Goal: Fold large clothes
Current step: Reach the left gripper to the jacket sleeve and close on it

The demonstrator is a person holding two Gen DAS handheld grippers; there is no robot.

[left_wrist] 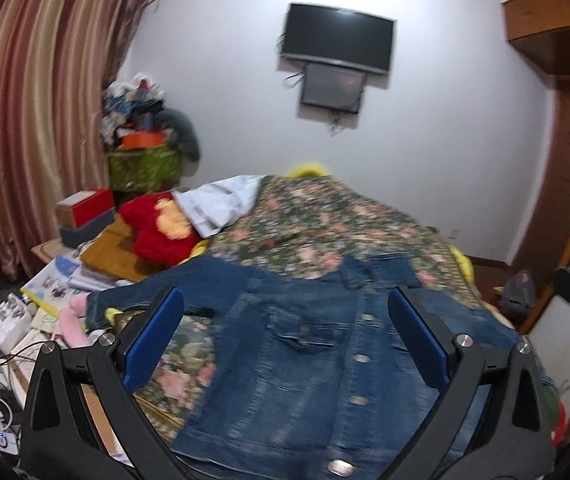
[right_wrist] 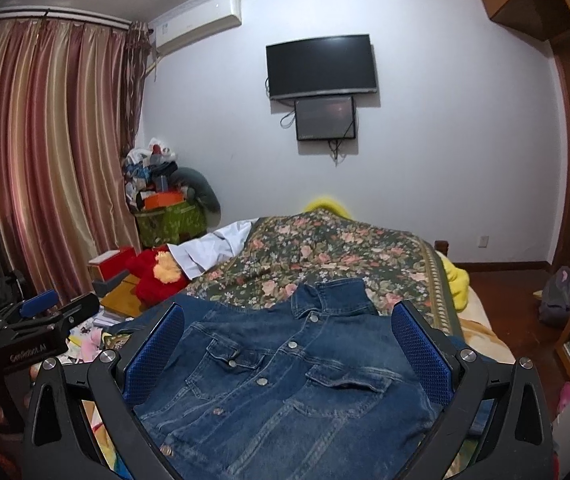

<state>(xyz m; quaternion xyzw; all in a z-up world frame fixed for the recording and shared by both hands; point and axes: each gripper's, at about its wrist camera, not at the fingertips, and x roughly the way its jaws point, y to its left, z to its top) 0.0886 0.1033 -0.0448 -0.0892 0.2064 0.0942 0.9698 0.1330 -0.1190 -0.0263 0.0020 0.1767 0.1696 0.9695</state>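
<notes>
A blue denim jacket [left_wrist: 305, 360] lies front up on the floral bedspread [left_wrist: 325, 224], collar toward the far wall, left sleeve stretched out to the left. My left gripper [left_wrist: 285, 304] is open and empty, hovering above the jacket's chest. In the right wrist view the same jacket [right_wrist: 285, 380] lies buttoned and flat, and my right gripper [right_wrist: 289, 320] is open and empty above it, near the collar. The left gripper's body [right_wrist: 37, 332] shows at the left edge of the right wrist view.
A red plush toy [left_wrist: 157, 228], boxes, books and cables crowd the left side of the bed. A white cloth [right_wrist: 213, 252] lies at the far left of the bedspread. A wardrobe [left_wrist: 565, 160] stands right. A TV [right_wrist: 321, 66] hangs on the far wall.
</notes>
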